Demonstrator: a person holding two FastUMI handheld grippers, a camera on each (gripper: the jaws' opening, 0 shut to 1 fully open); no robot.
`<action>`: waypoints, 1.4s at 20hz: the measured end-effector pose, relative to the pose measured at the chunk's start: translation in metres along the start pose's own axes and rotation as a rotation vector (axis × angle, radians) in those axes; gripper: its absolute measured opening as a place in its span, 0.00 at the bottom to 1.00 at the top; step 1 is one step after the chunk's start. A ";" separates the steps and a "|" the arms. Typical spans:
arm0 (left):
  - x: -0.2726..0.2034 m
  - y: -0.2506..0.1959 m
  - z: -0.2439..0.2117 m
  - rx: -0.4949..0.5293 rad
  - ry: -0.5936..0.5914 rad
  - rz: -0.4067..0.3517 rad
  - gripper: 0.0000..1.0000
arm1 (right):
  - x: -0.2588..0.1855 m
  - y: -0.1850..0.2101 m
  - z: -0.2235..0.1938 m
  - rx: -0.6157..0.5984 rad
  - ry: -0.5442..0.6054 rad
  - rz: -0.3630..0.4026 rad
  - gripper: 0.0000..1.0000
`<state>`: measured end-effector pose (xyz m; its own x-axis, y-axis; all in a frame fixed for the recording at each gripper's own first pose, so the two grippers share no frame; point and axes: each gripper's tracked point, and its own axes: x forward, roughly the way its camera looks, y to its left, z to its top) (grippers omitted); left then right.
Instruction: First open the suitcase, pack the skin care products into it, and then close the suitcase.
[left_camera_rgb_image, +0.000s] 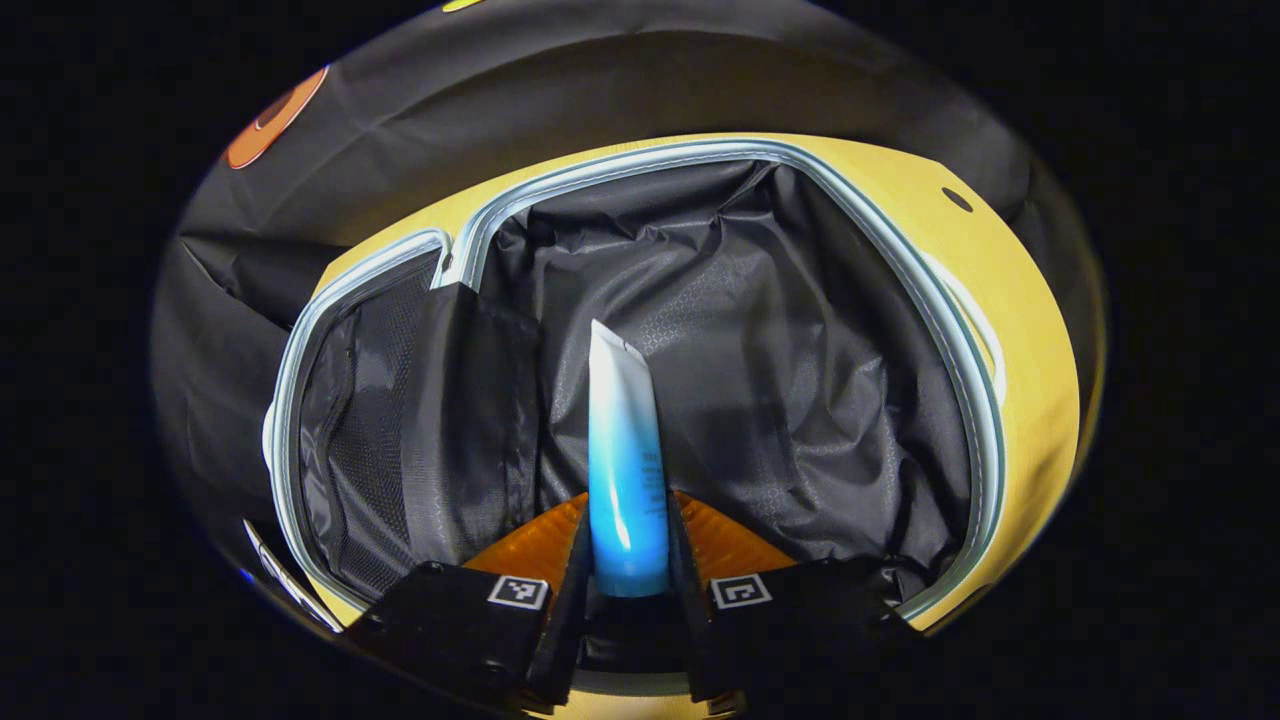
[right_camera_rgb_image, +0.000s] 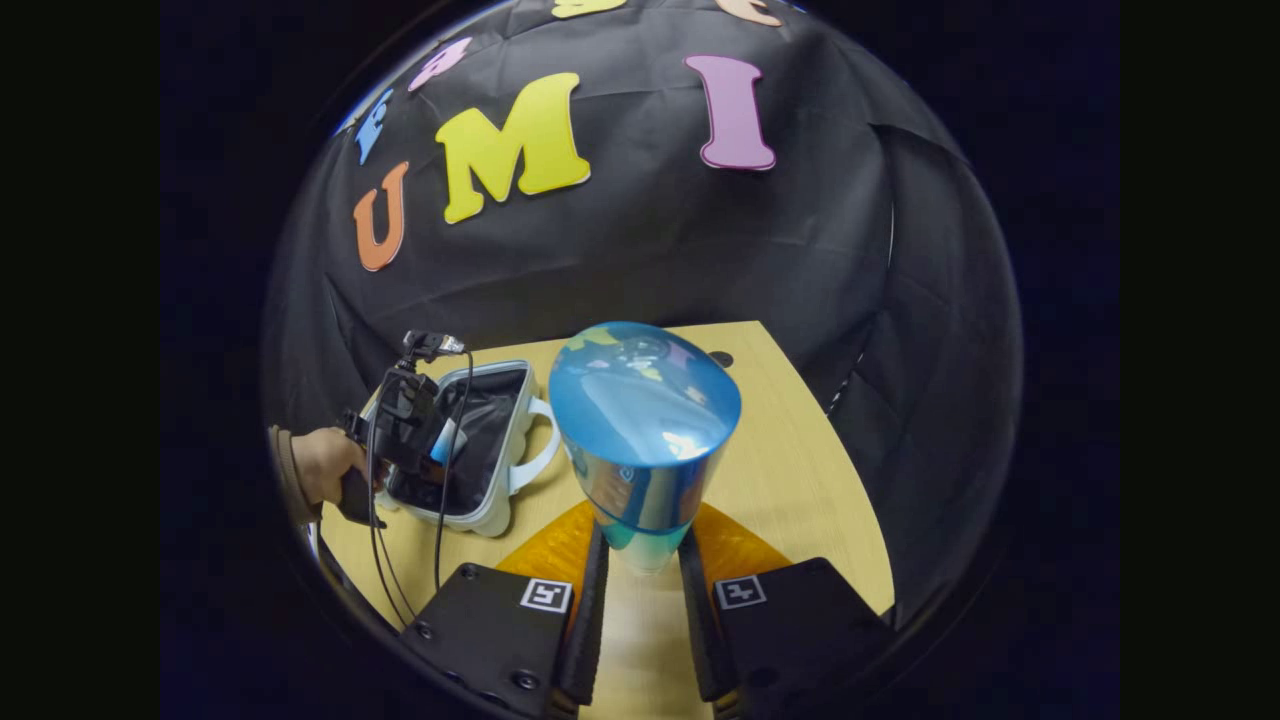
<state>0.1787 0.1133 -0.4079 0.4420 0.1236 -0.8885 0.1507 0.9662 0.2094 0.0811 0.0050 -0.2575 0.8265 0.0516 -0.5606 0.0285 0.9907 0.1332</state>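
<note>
In the left gripper view my left gripper (left_camera_rgb_image: 628, 560) is shut on a white-to-blue tube (left_camera_rgb_image: 622, 440), which points forward over the open suitcase (left_camera_rgb_image: 760, 330) and its dark lining. In the right gripper view my right gripper (right_camera_rgb_image: 643, 560) is shut on a blue bottle with a shiny cap (right_camera_rgb_image: 643, 420), held above the wooden table (right_camera_rgb_image: 790, 470). That same view shows the open suitcase (right_camera_rgb_image: 490, 440) at the left, with the left gripper (right_camera_rgb_image: 410, 420) and the hand (right_camera_rgb_image: 320, 465) holding it over the case.
The suitcase's mesh pocket (left_camera_rgb_image: 370, 420) lies on its left side, and a pale zip rim (left_camera_rgb_image: 960, 340) runs round the opening. The suitcase handle (right_camera_rgb_image: 540, 445) faces the table's middle. Cables (right_camera_rgb_image: 440, 500) hang from the left gripper. Black cloth walls stand close behind the table.
</note>
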 end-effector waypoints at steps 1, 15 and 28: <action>-0.002 0.002 -0.001 -0.015 -0.006 0.006 0.45 | 0.001 0.003 0.002 -0.006 0.000 0.009 0.33; -0.144 0.053 0.012 -0.115 -0.525 -0.039 0.98 | 0.051 0.154 0.016 -0.143 0.047 0.178 0.35; -0.260 0.169 -0.032 -0.193 -0.882 0.058 0.98 | 0.149 0.252 -0.062 -0.192 0.303 0.173 0.36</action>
<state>0.0609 0.2522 -0.1548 0.9736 0.0316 -0.2263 -0.0087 0.9948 0.1015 0.1769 0.2706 -0.3578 0.6058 0.2263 -0.7628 -0.2257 0.9682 0.1080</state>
